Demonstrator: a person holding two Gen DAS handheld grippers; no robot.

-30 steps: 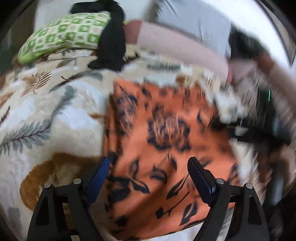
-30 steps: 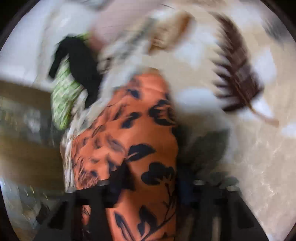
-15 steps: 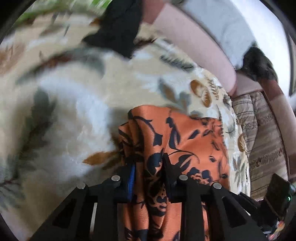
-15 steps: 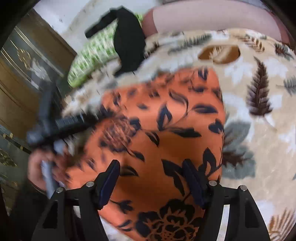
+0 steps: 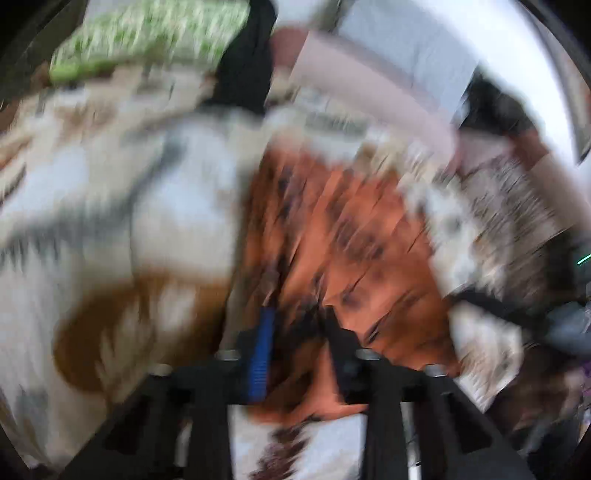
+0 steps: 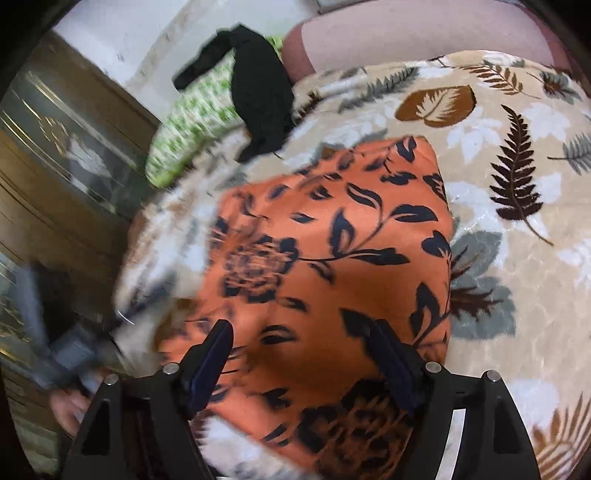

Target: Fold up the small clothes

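An orange cloth with a dark flower print [image 6: 332, 266] lies folded on a beige leaf-print blanket [image 6: 517, 122]. My right gripper [image 6: 303, 350] is open and empty just above the cloth's near part. In the blurred left wrist view, my left gripper [image 5: 299, 332] is shut on a bunched edge of the orange cloth [image 5: 351, 236], with cloth pinched between the narrow jaws. The left gripper [image 6: 66, 354] also shows as a blur at the left edge of the right wrist view.
A green patterned pillow [image 6: 192, 122] with a black garment [image 6: 258, 96] on it lies at the far end. A pink bolster [image 6: 406, 33] runs along the back. A wooden cabinet [image 6: 55, 155] stands at the left.
My left gripper, shut on the cloth's edge half a second ago, has swung with it and its view is blurred. My right gripper stays open and has drawn slightly closer over the cloth.
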